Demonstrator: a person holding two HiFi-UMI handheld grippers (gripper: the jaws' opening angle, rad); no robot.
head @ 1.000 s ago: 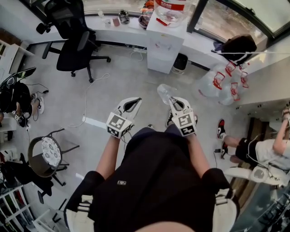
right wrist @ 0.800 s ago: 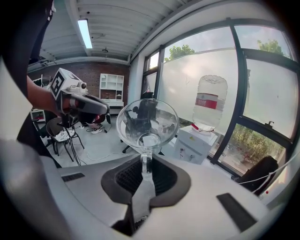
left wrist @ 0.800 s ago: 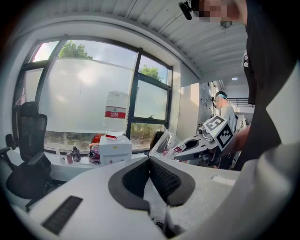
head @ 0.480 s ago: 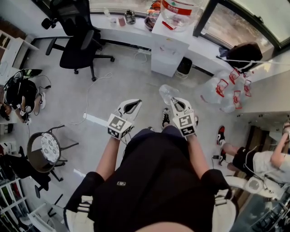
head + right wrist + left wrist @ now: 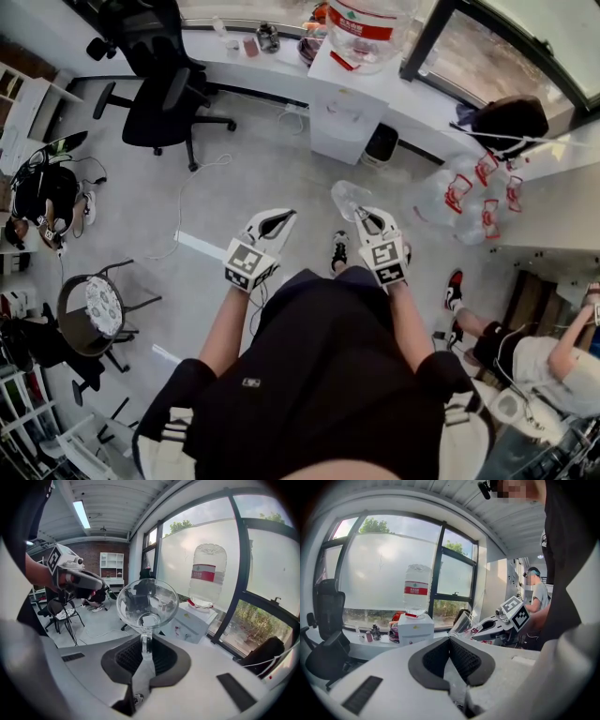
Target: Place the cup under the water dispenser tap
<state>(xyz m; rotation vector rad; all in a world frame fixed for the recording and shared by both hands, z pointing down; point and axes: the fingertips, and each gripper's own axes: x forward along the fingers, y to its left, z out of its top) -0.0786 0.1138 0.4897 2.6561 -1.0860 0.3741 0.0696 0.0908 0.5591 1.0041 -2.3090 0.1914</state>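
Head view: right gripper (image 5: 361, 214) pinches a clear cup (image 5: 345, 199), which juts off the jaw tips toward 11 o'clock, tipped rather than upright. Left gripper (image 5: 277, 217) rides alongside at 9 o'clock of the right, tips together, carrying nothing. Water dispenser (image 5: 345, 117) stands at 12 o'clock, well apart. Against a second ago it sits lower in frame and the floor has slid past, while both grippers keep their pose. Judgement: the person is walking in; carry phase, approach not finished.

Left gripper view: pads meet at the tip with nothing between them. Dispenser at 11 o'clock; cup and right gripper at 2 o'clock.

Right gripper view: jaws narrow, clamped on the cup's thin wall. Dispenser beyond at 2 o'clock, tap too small to tell. Cup will likely need righting before it goes under the tap.
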